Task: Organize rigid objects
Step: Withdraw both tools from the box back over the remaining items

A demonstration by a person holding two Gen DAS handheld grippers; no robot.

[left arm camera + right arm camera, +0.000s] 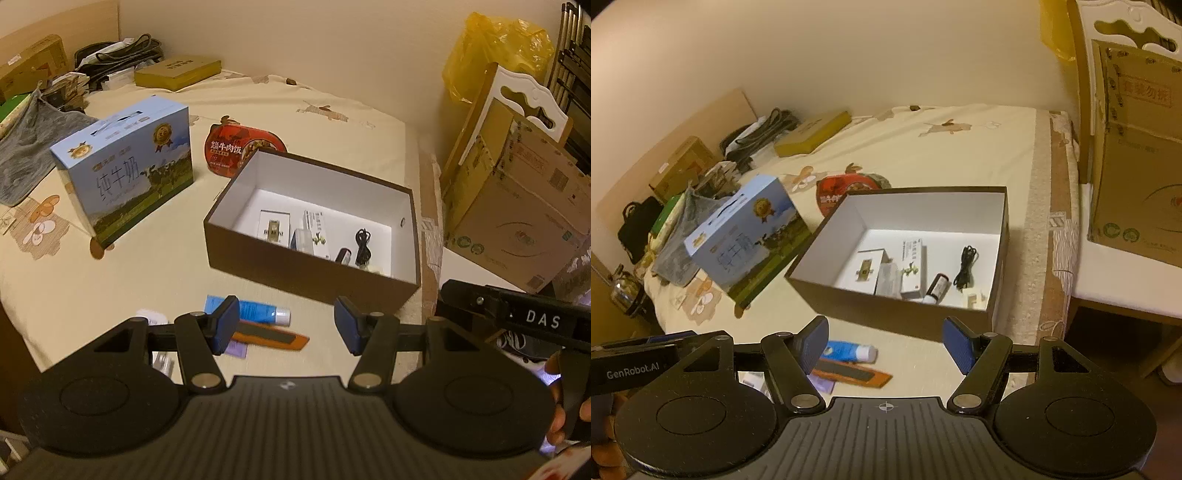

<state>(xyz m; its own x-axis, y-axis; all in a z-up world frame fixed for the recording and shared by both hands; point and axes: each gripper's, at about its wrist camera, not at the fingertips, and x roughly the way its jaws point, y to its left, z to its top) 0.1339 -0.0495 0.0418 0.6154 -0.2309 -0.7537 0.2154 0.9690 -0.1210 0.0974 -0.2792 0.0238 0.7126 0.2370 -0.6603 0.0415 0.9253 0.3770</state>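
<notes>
Both grippers, left (286,325) and right (884,345), were held spread and empty above the bed (110,277). A tube (258,312) and file (273,334) lay just before the open box (314,269), which held small items.

Storage box (295,258) brown outside, white inside. Milk carton (125,166) light blue with green pasture print. Tube (255,310) blue, white cap. Bedsheet (314,110) cream, cartoon print.

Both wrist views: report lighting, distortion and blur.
Left wrist view: warm dim light, white glare inside the brown box, fisheye bending the bed, slight blur on the blue tube. Right wrist view: same tint, darkened corners, milk carton lettering smeared.
</notes>
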